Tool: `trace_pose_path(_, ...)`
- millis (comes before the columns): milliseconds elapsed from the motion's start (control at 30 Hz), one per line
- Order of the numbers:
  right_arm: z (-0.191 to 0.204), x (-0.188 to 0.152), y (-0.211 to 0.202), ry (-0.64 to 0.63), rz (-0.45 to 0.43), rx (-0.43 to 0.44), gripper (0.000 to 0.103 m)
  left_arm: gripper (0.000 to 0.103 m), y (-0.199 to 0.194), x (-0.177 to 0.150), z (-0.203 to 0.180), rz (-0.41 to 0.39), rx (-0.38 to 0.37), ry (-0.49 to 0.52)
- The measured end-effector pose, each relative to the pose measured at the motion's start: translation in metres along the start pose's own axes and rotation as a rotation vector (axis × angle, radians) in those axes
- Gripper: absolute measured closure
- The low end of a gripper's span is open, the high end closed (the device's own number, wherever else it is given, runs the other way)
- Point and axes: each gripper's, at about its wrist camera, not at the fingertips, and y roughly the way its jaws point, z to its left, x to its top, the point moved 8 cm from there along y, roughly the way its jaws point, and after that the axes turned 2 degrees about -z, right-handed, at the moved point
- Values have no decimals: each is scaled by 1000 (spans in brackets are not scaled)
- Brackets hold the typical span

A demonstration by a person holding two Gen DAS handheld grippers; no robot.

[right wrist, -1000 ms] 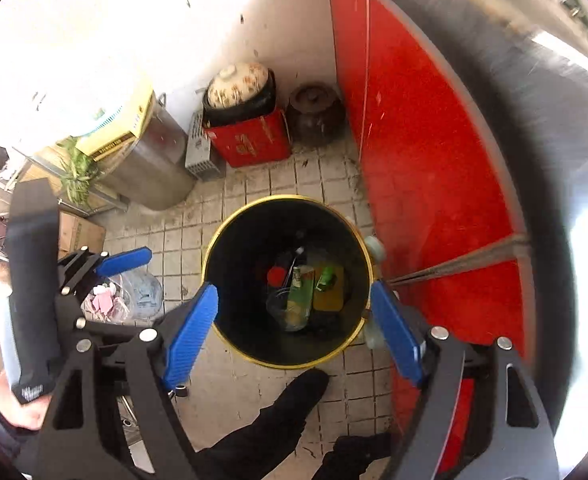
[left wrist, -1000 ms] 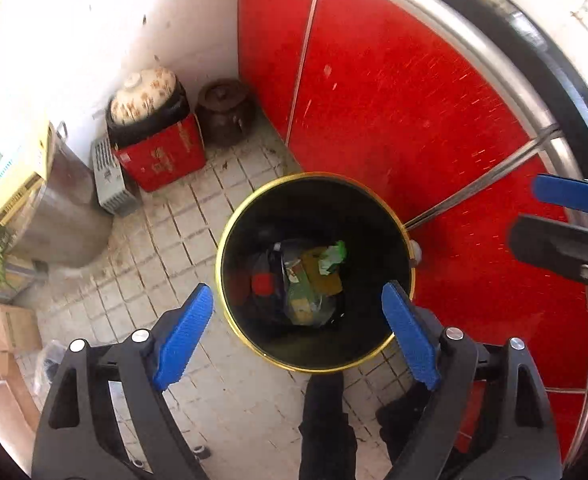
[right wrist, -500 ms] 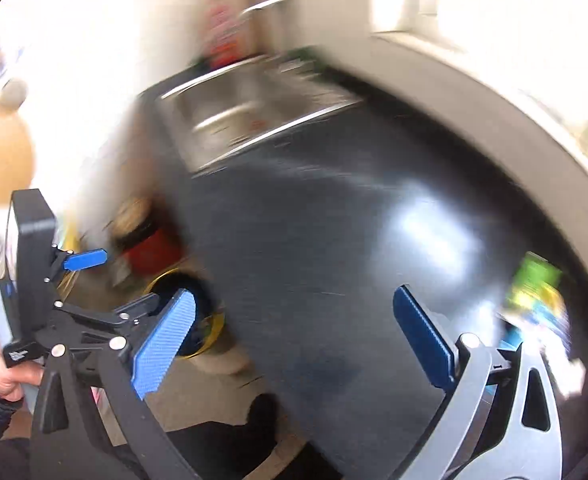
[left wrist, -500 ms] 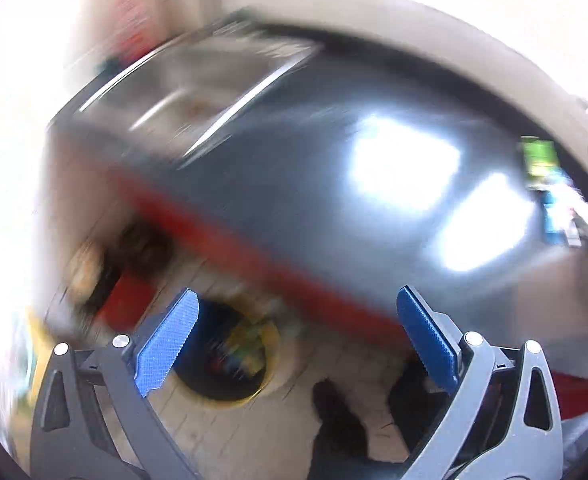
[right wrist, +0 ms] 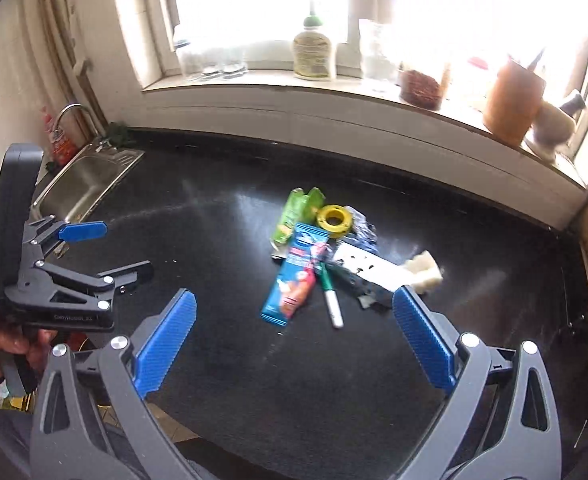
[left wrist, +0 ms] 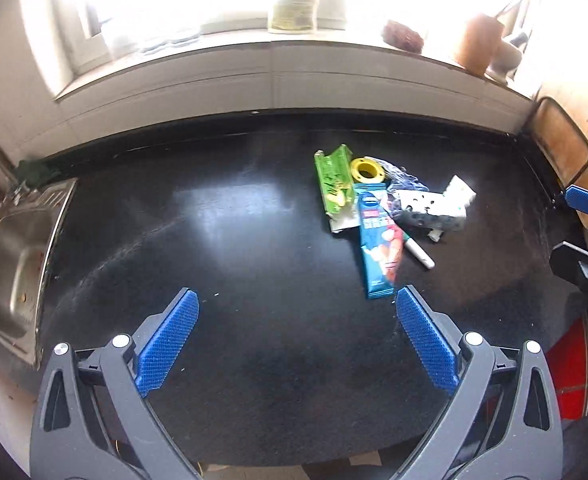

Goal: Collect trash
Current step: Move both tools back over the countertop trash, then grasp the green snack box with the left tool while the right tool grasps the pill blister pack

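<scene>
A pile of trash lies on the black countertop (left wrist: 253,220): a green carton (left wrist: 334,184), a yellow tape roll (left wrist: 366,169), a blue wrapper (left wrist: 378,240), a marker pen (left wrist: 420,254) and a white sponge (left wrist: 460,194). My left gripper (left wrist: 296,300) hangs open and empty above the counter, short and left of the pile. In the right wrist view my right gripper (right wrist: 294,300) is open and empty, with the blue wrapper (right wrist: 294,280) and marker pen (right wrist: 332,302) just beyond its fingers. A hand holds the left gripper (right wrist: 113,250) there at the left edge.
A steel sink (left wrist: 9,256) is set into the counter's left end, with a tap (right wrist: 73,114) behind it. The windowsill behind holds a bottle (right wrist: 312,56), jars and a brown pot (right wrist: 512,100). A wooden board (left wrist: 562,152) leans at the counter's right end.
Both views have swung up from the black bin on the tiled floor to the countertop with the trash pile. Both grippers' jaws stand a little wider than before.
</scene>
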Motion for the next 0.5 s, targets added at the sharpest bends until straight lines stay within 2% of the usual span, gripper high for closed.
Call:
trace_pose_path(133, -13, -3, 10, 1, 19, 37, 8, 7, 20, 9, -12, 32, -22, 26)
trace_pose_path(233, -24, -4, 27, -40, 44, 52, 12, 7, 39, 22, -19, 52, -48, 31)
trace_pose_path(500, -52, -8, 100, -176, 143, 89, 22, 7, 131, 69, -27, 144, -54, 53)
